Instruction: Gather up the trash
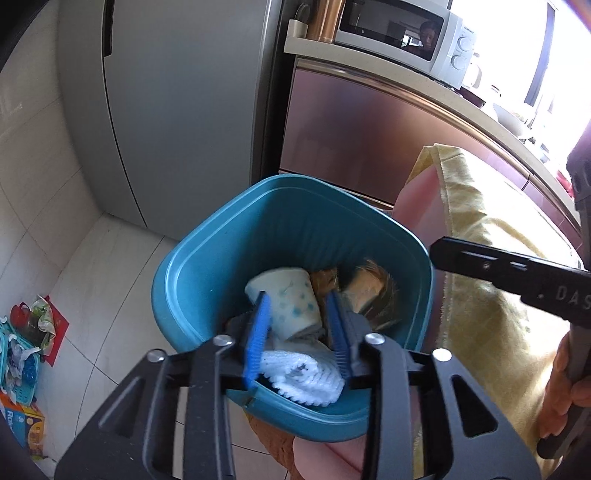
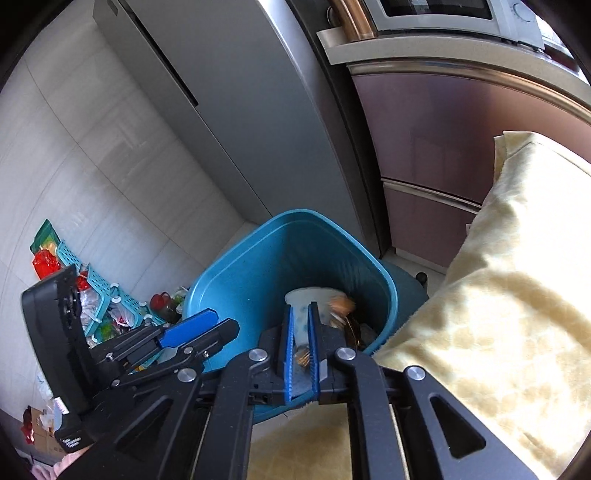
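Note:
A teal trash bin [image 1: 207, 266] stands on the floor beside a table with a yellow cloth [image 1: 476, 229]. Inside lie a white paper cup with blue dots [image 1: 291, 302], a white-blue cloth [image 1: 306, 373] and brown wrappers [image 1: 373, 288]. My left gripper [image 1: 299, 332] hangs over the bin's near rim, jaws open and empty, around the cup in view. My right gripper [image 2: 300, 343] is over the same bin [image 2: 243, 273], jaws narrowly apart, nothing clearly held; a blurred brown scrap [image 2: 341, 304] is in the bin beyond its tips. The left gripper also shows in the right wrist view [image 2: 192, 328].
A grey fridge [image 1: 177, 110] and brown cabinets [image 1: 351, 133] stand behind the bin, with a microwave [image 1: 399, 33] on the counter. A teal basket and clutter [image 2: 99, 295] sit on the tiled floor to the left.

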A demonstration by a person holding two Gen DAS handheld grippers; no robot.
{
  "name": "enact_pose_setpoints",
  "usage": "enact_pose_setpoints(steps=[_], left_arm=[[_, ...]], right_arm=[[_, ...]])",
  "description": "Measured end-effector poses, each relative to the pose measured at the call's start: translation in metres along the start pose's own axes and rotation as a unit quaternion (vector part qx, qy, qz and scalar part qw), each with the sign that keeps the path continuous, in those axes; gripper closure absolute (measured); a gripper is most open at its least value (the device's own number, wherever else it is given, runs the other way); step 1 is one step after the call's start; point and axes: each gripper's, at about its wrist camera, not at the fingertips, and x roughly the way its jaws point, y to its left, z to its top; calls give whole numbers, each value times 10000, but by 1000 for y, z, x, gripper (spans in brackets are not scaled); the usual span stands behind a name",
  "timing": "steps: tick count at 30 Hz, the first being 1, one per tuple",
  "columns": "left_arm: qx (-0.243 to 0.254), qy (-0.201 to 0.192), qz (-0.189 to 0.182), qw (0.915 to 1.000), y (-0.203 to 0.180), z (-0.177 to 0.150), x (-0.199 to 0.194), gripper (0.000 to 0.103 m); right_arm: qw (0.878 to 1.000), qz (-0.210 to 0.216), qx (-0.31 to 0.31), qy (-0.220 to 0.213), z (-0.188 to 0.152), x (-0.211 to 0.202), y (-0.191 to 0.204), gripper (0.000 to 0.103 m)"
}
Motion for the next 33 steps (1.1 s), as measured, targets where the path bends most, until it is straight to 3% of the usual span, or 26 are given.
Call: enact_pose_setpoints(steps=[4, 9, 17, 25, 33], left_arm=[[4, -112, -16, 9999, 0, -1, -8, 60], [104, -412, -78, 9991, -6, -3, -29, 39], [448, -1049, -284, 9931, -25, -12, -75, 5], [590, -1675, -305, 9836, -56, -26, -116, 5], [745, -2236, -297, 9714, -97, -40, -144, 5]], right_arm=[[10000, 16, 18, -44, -4, -4, -1, 87], [9995, 10, -43, -307, -9, -29, -5, 78], [9946, -163, -285, -982, -33, -92, -11, 45], [9771, -911, -529, -1851, -75, -153, -11, 9], [9523, -1643, -526, -2515, -120, -205, -14, 7]])
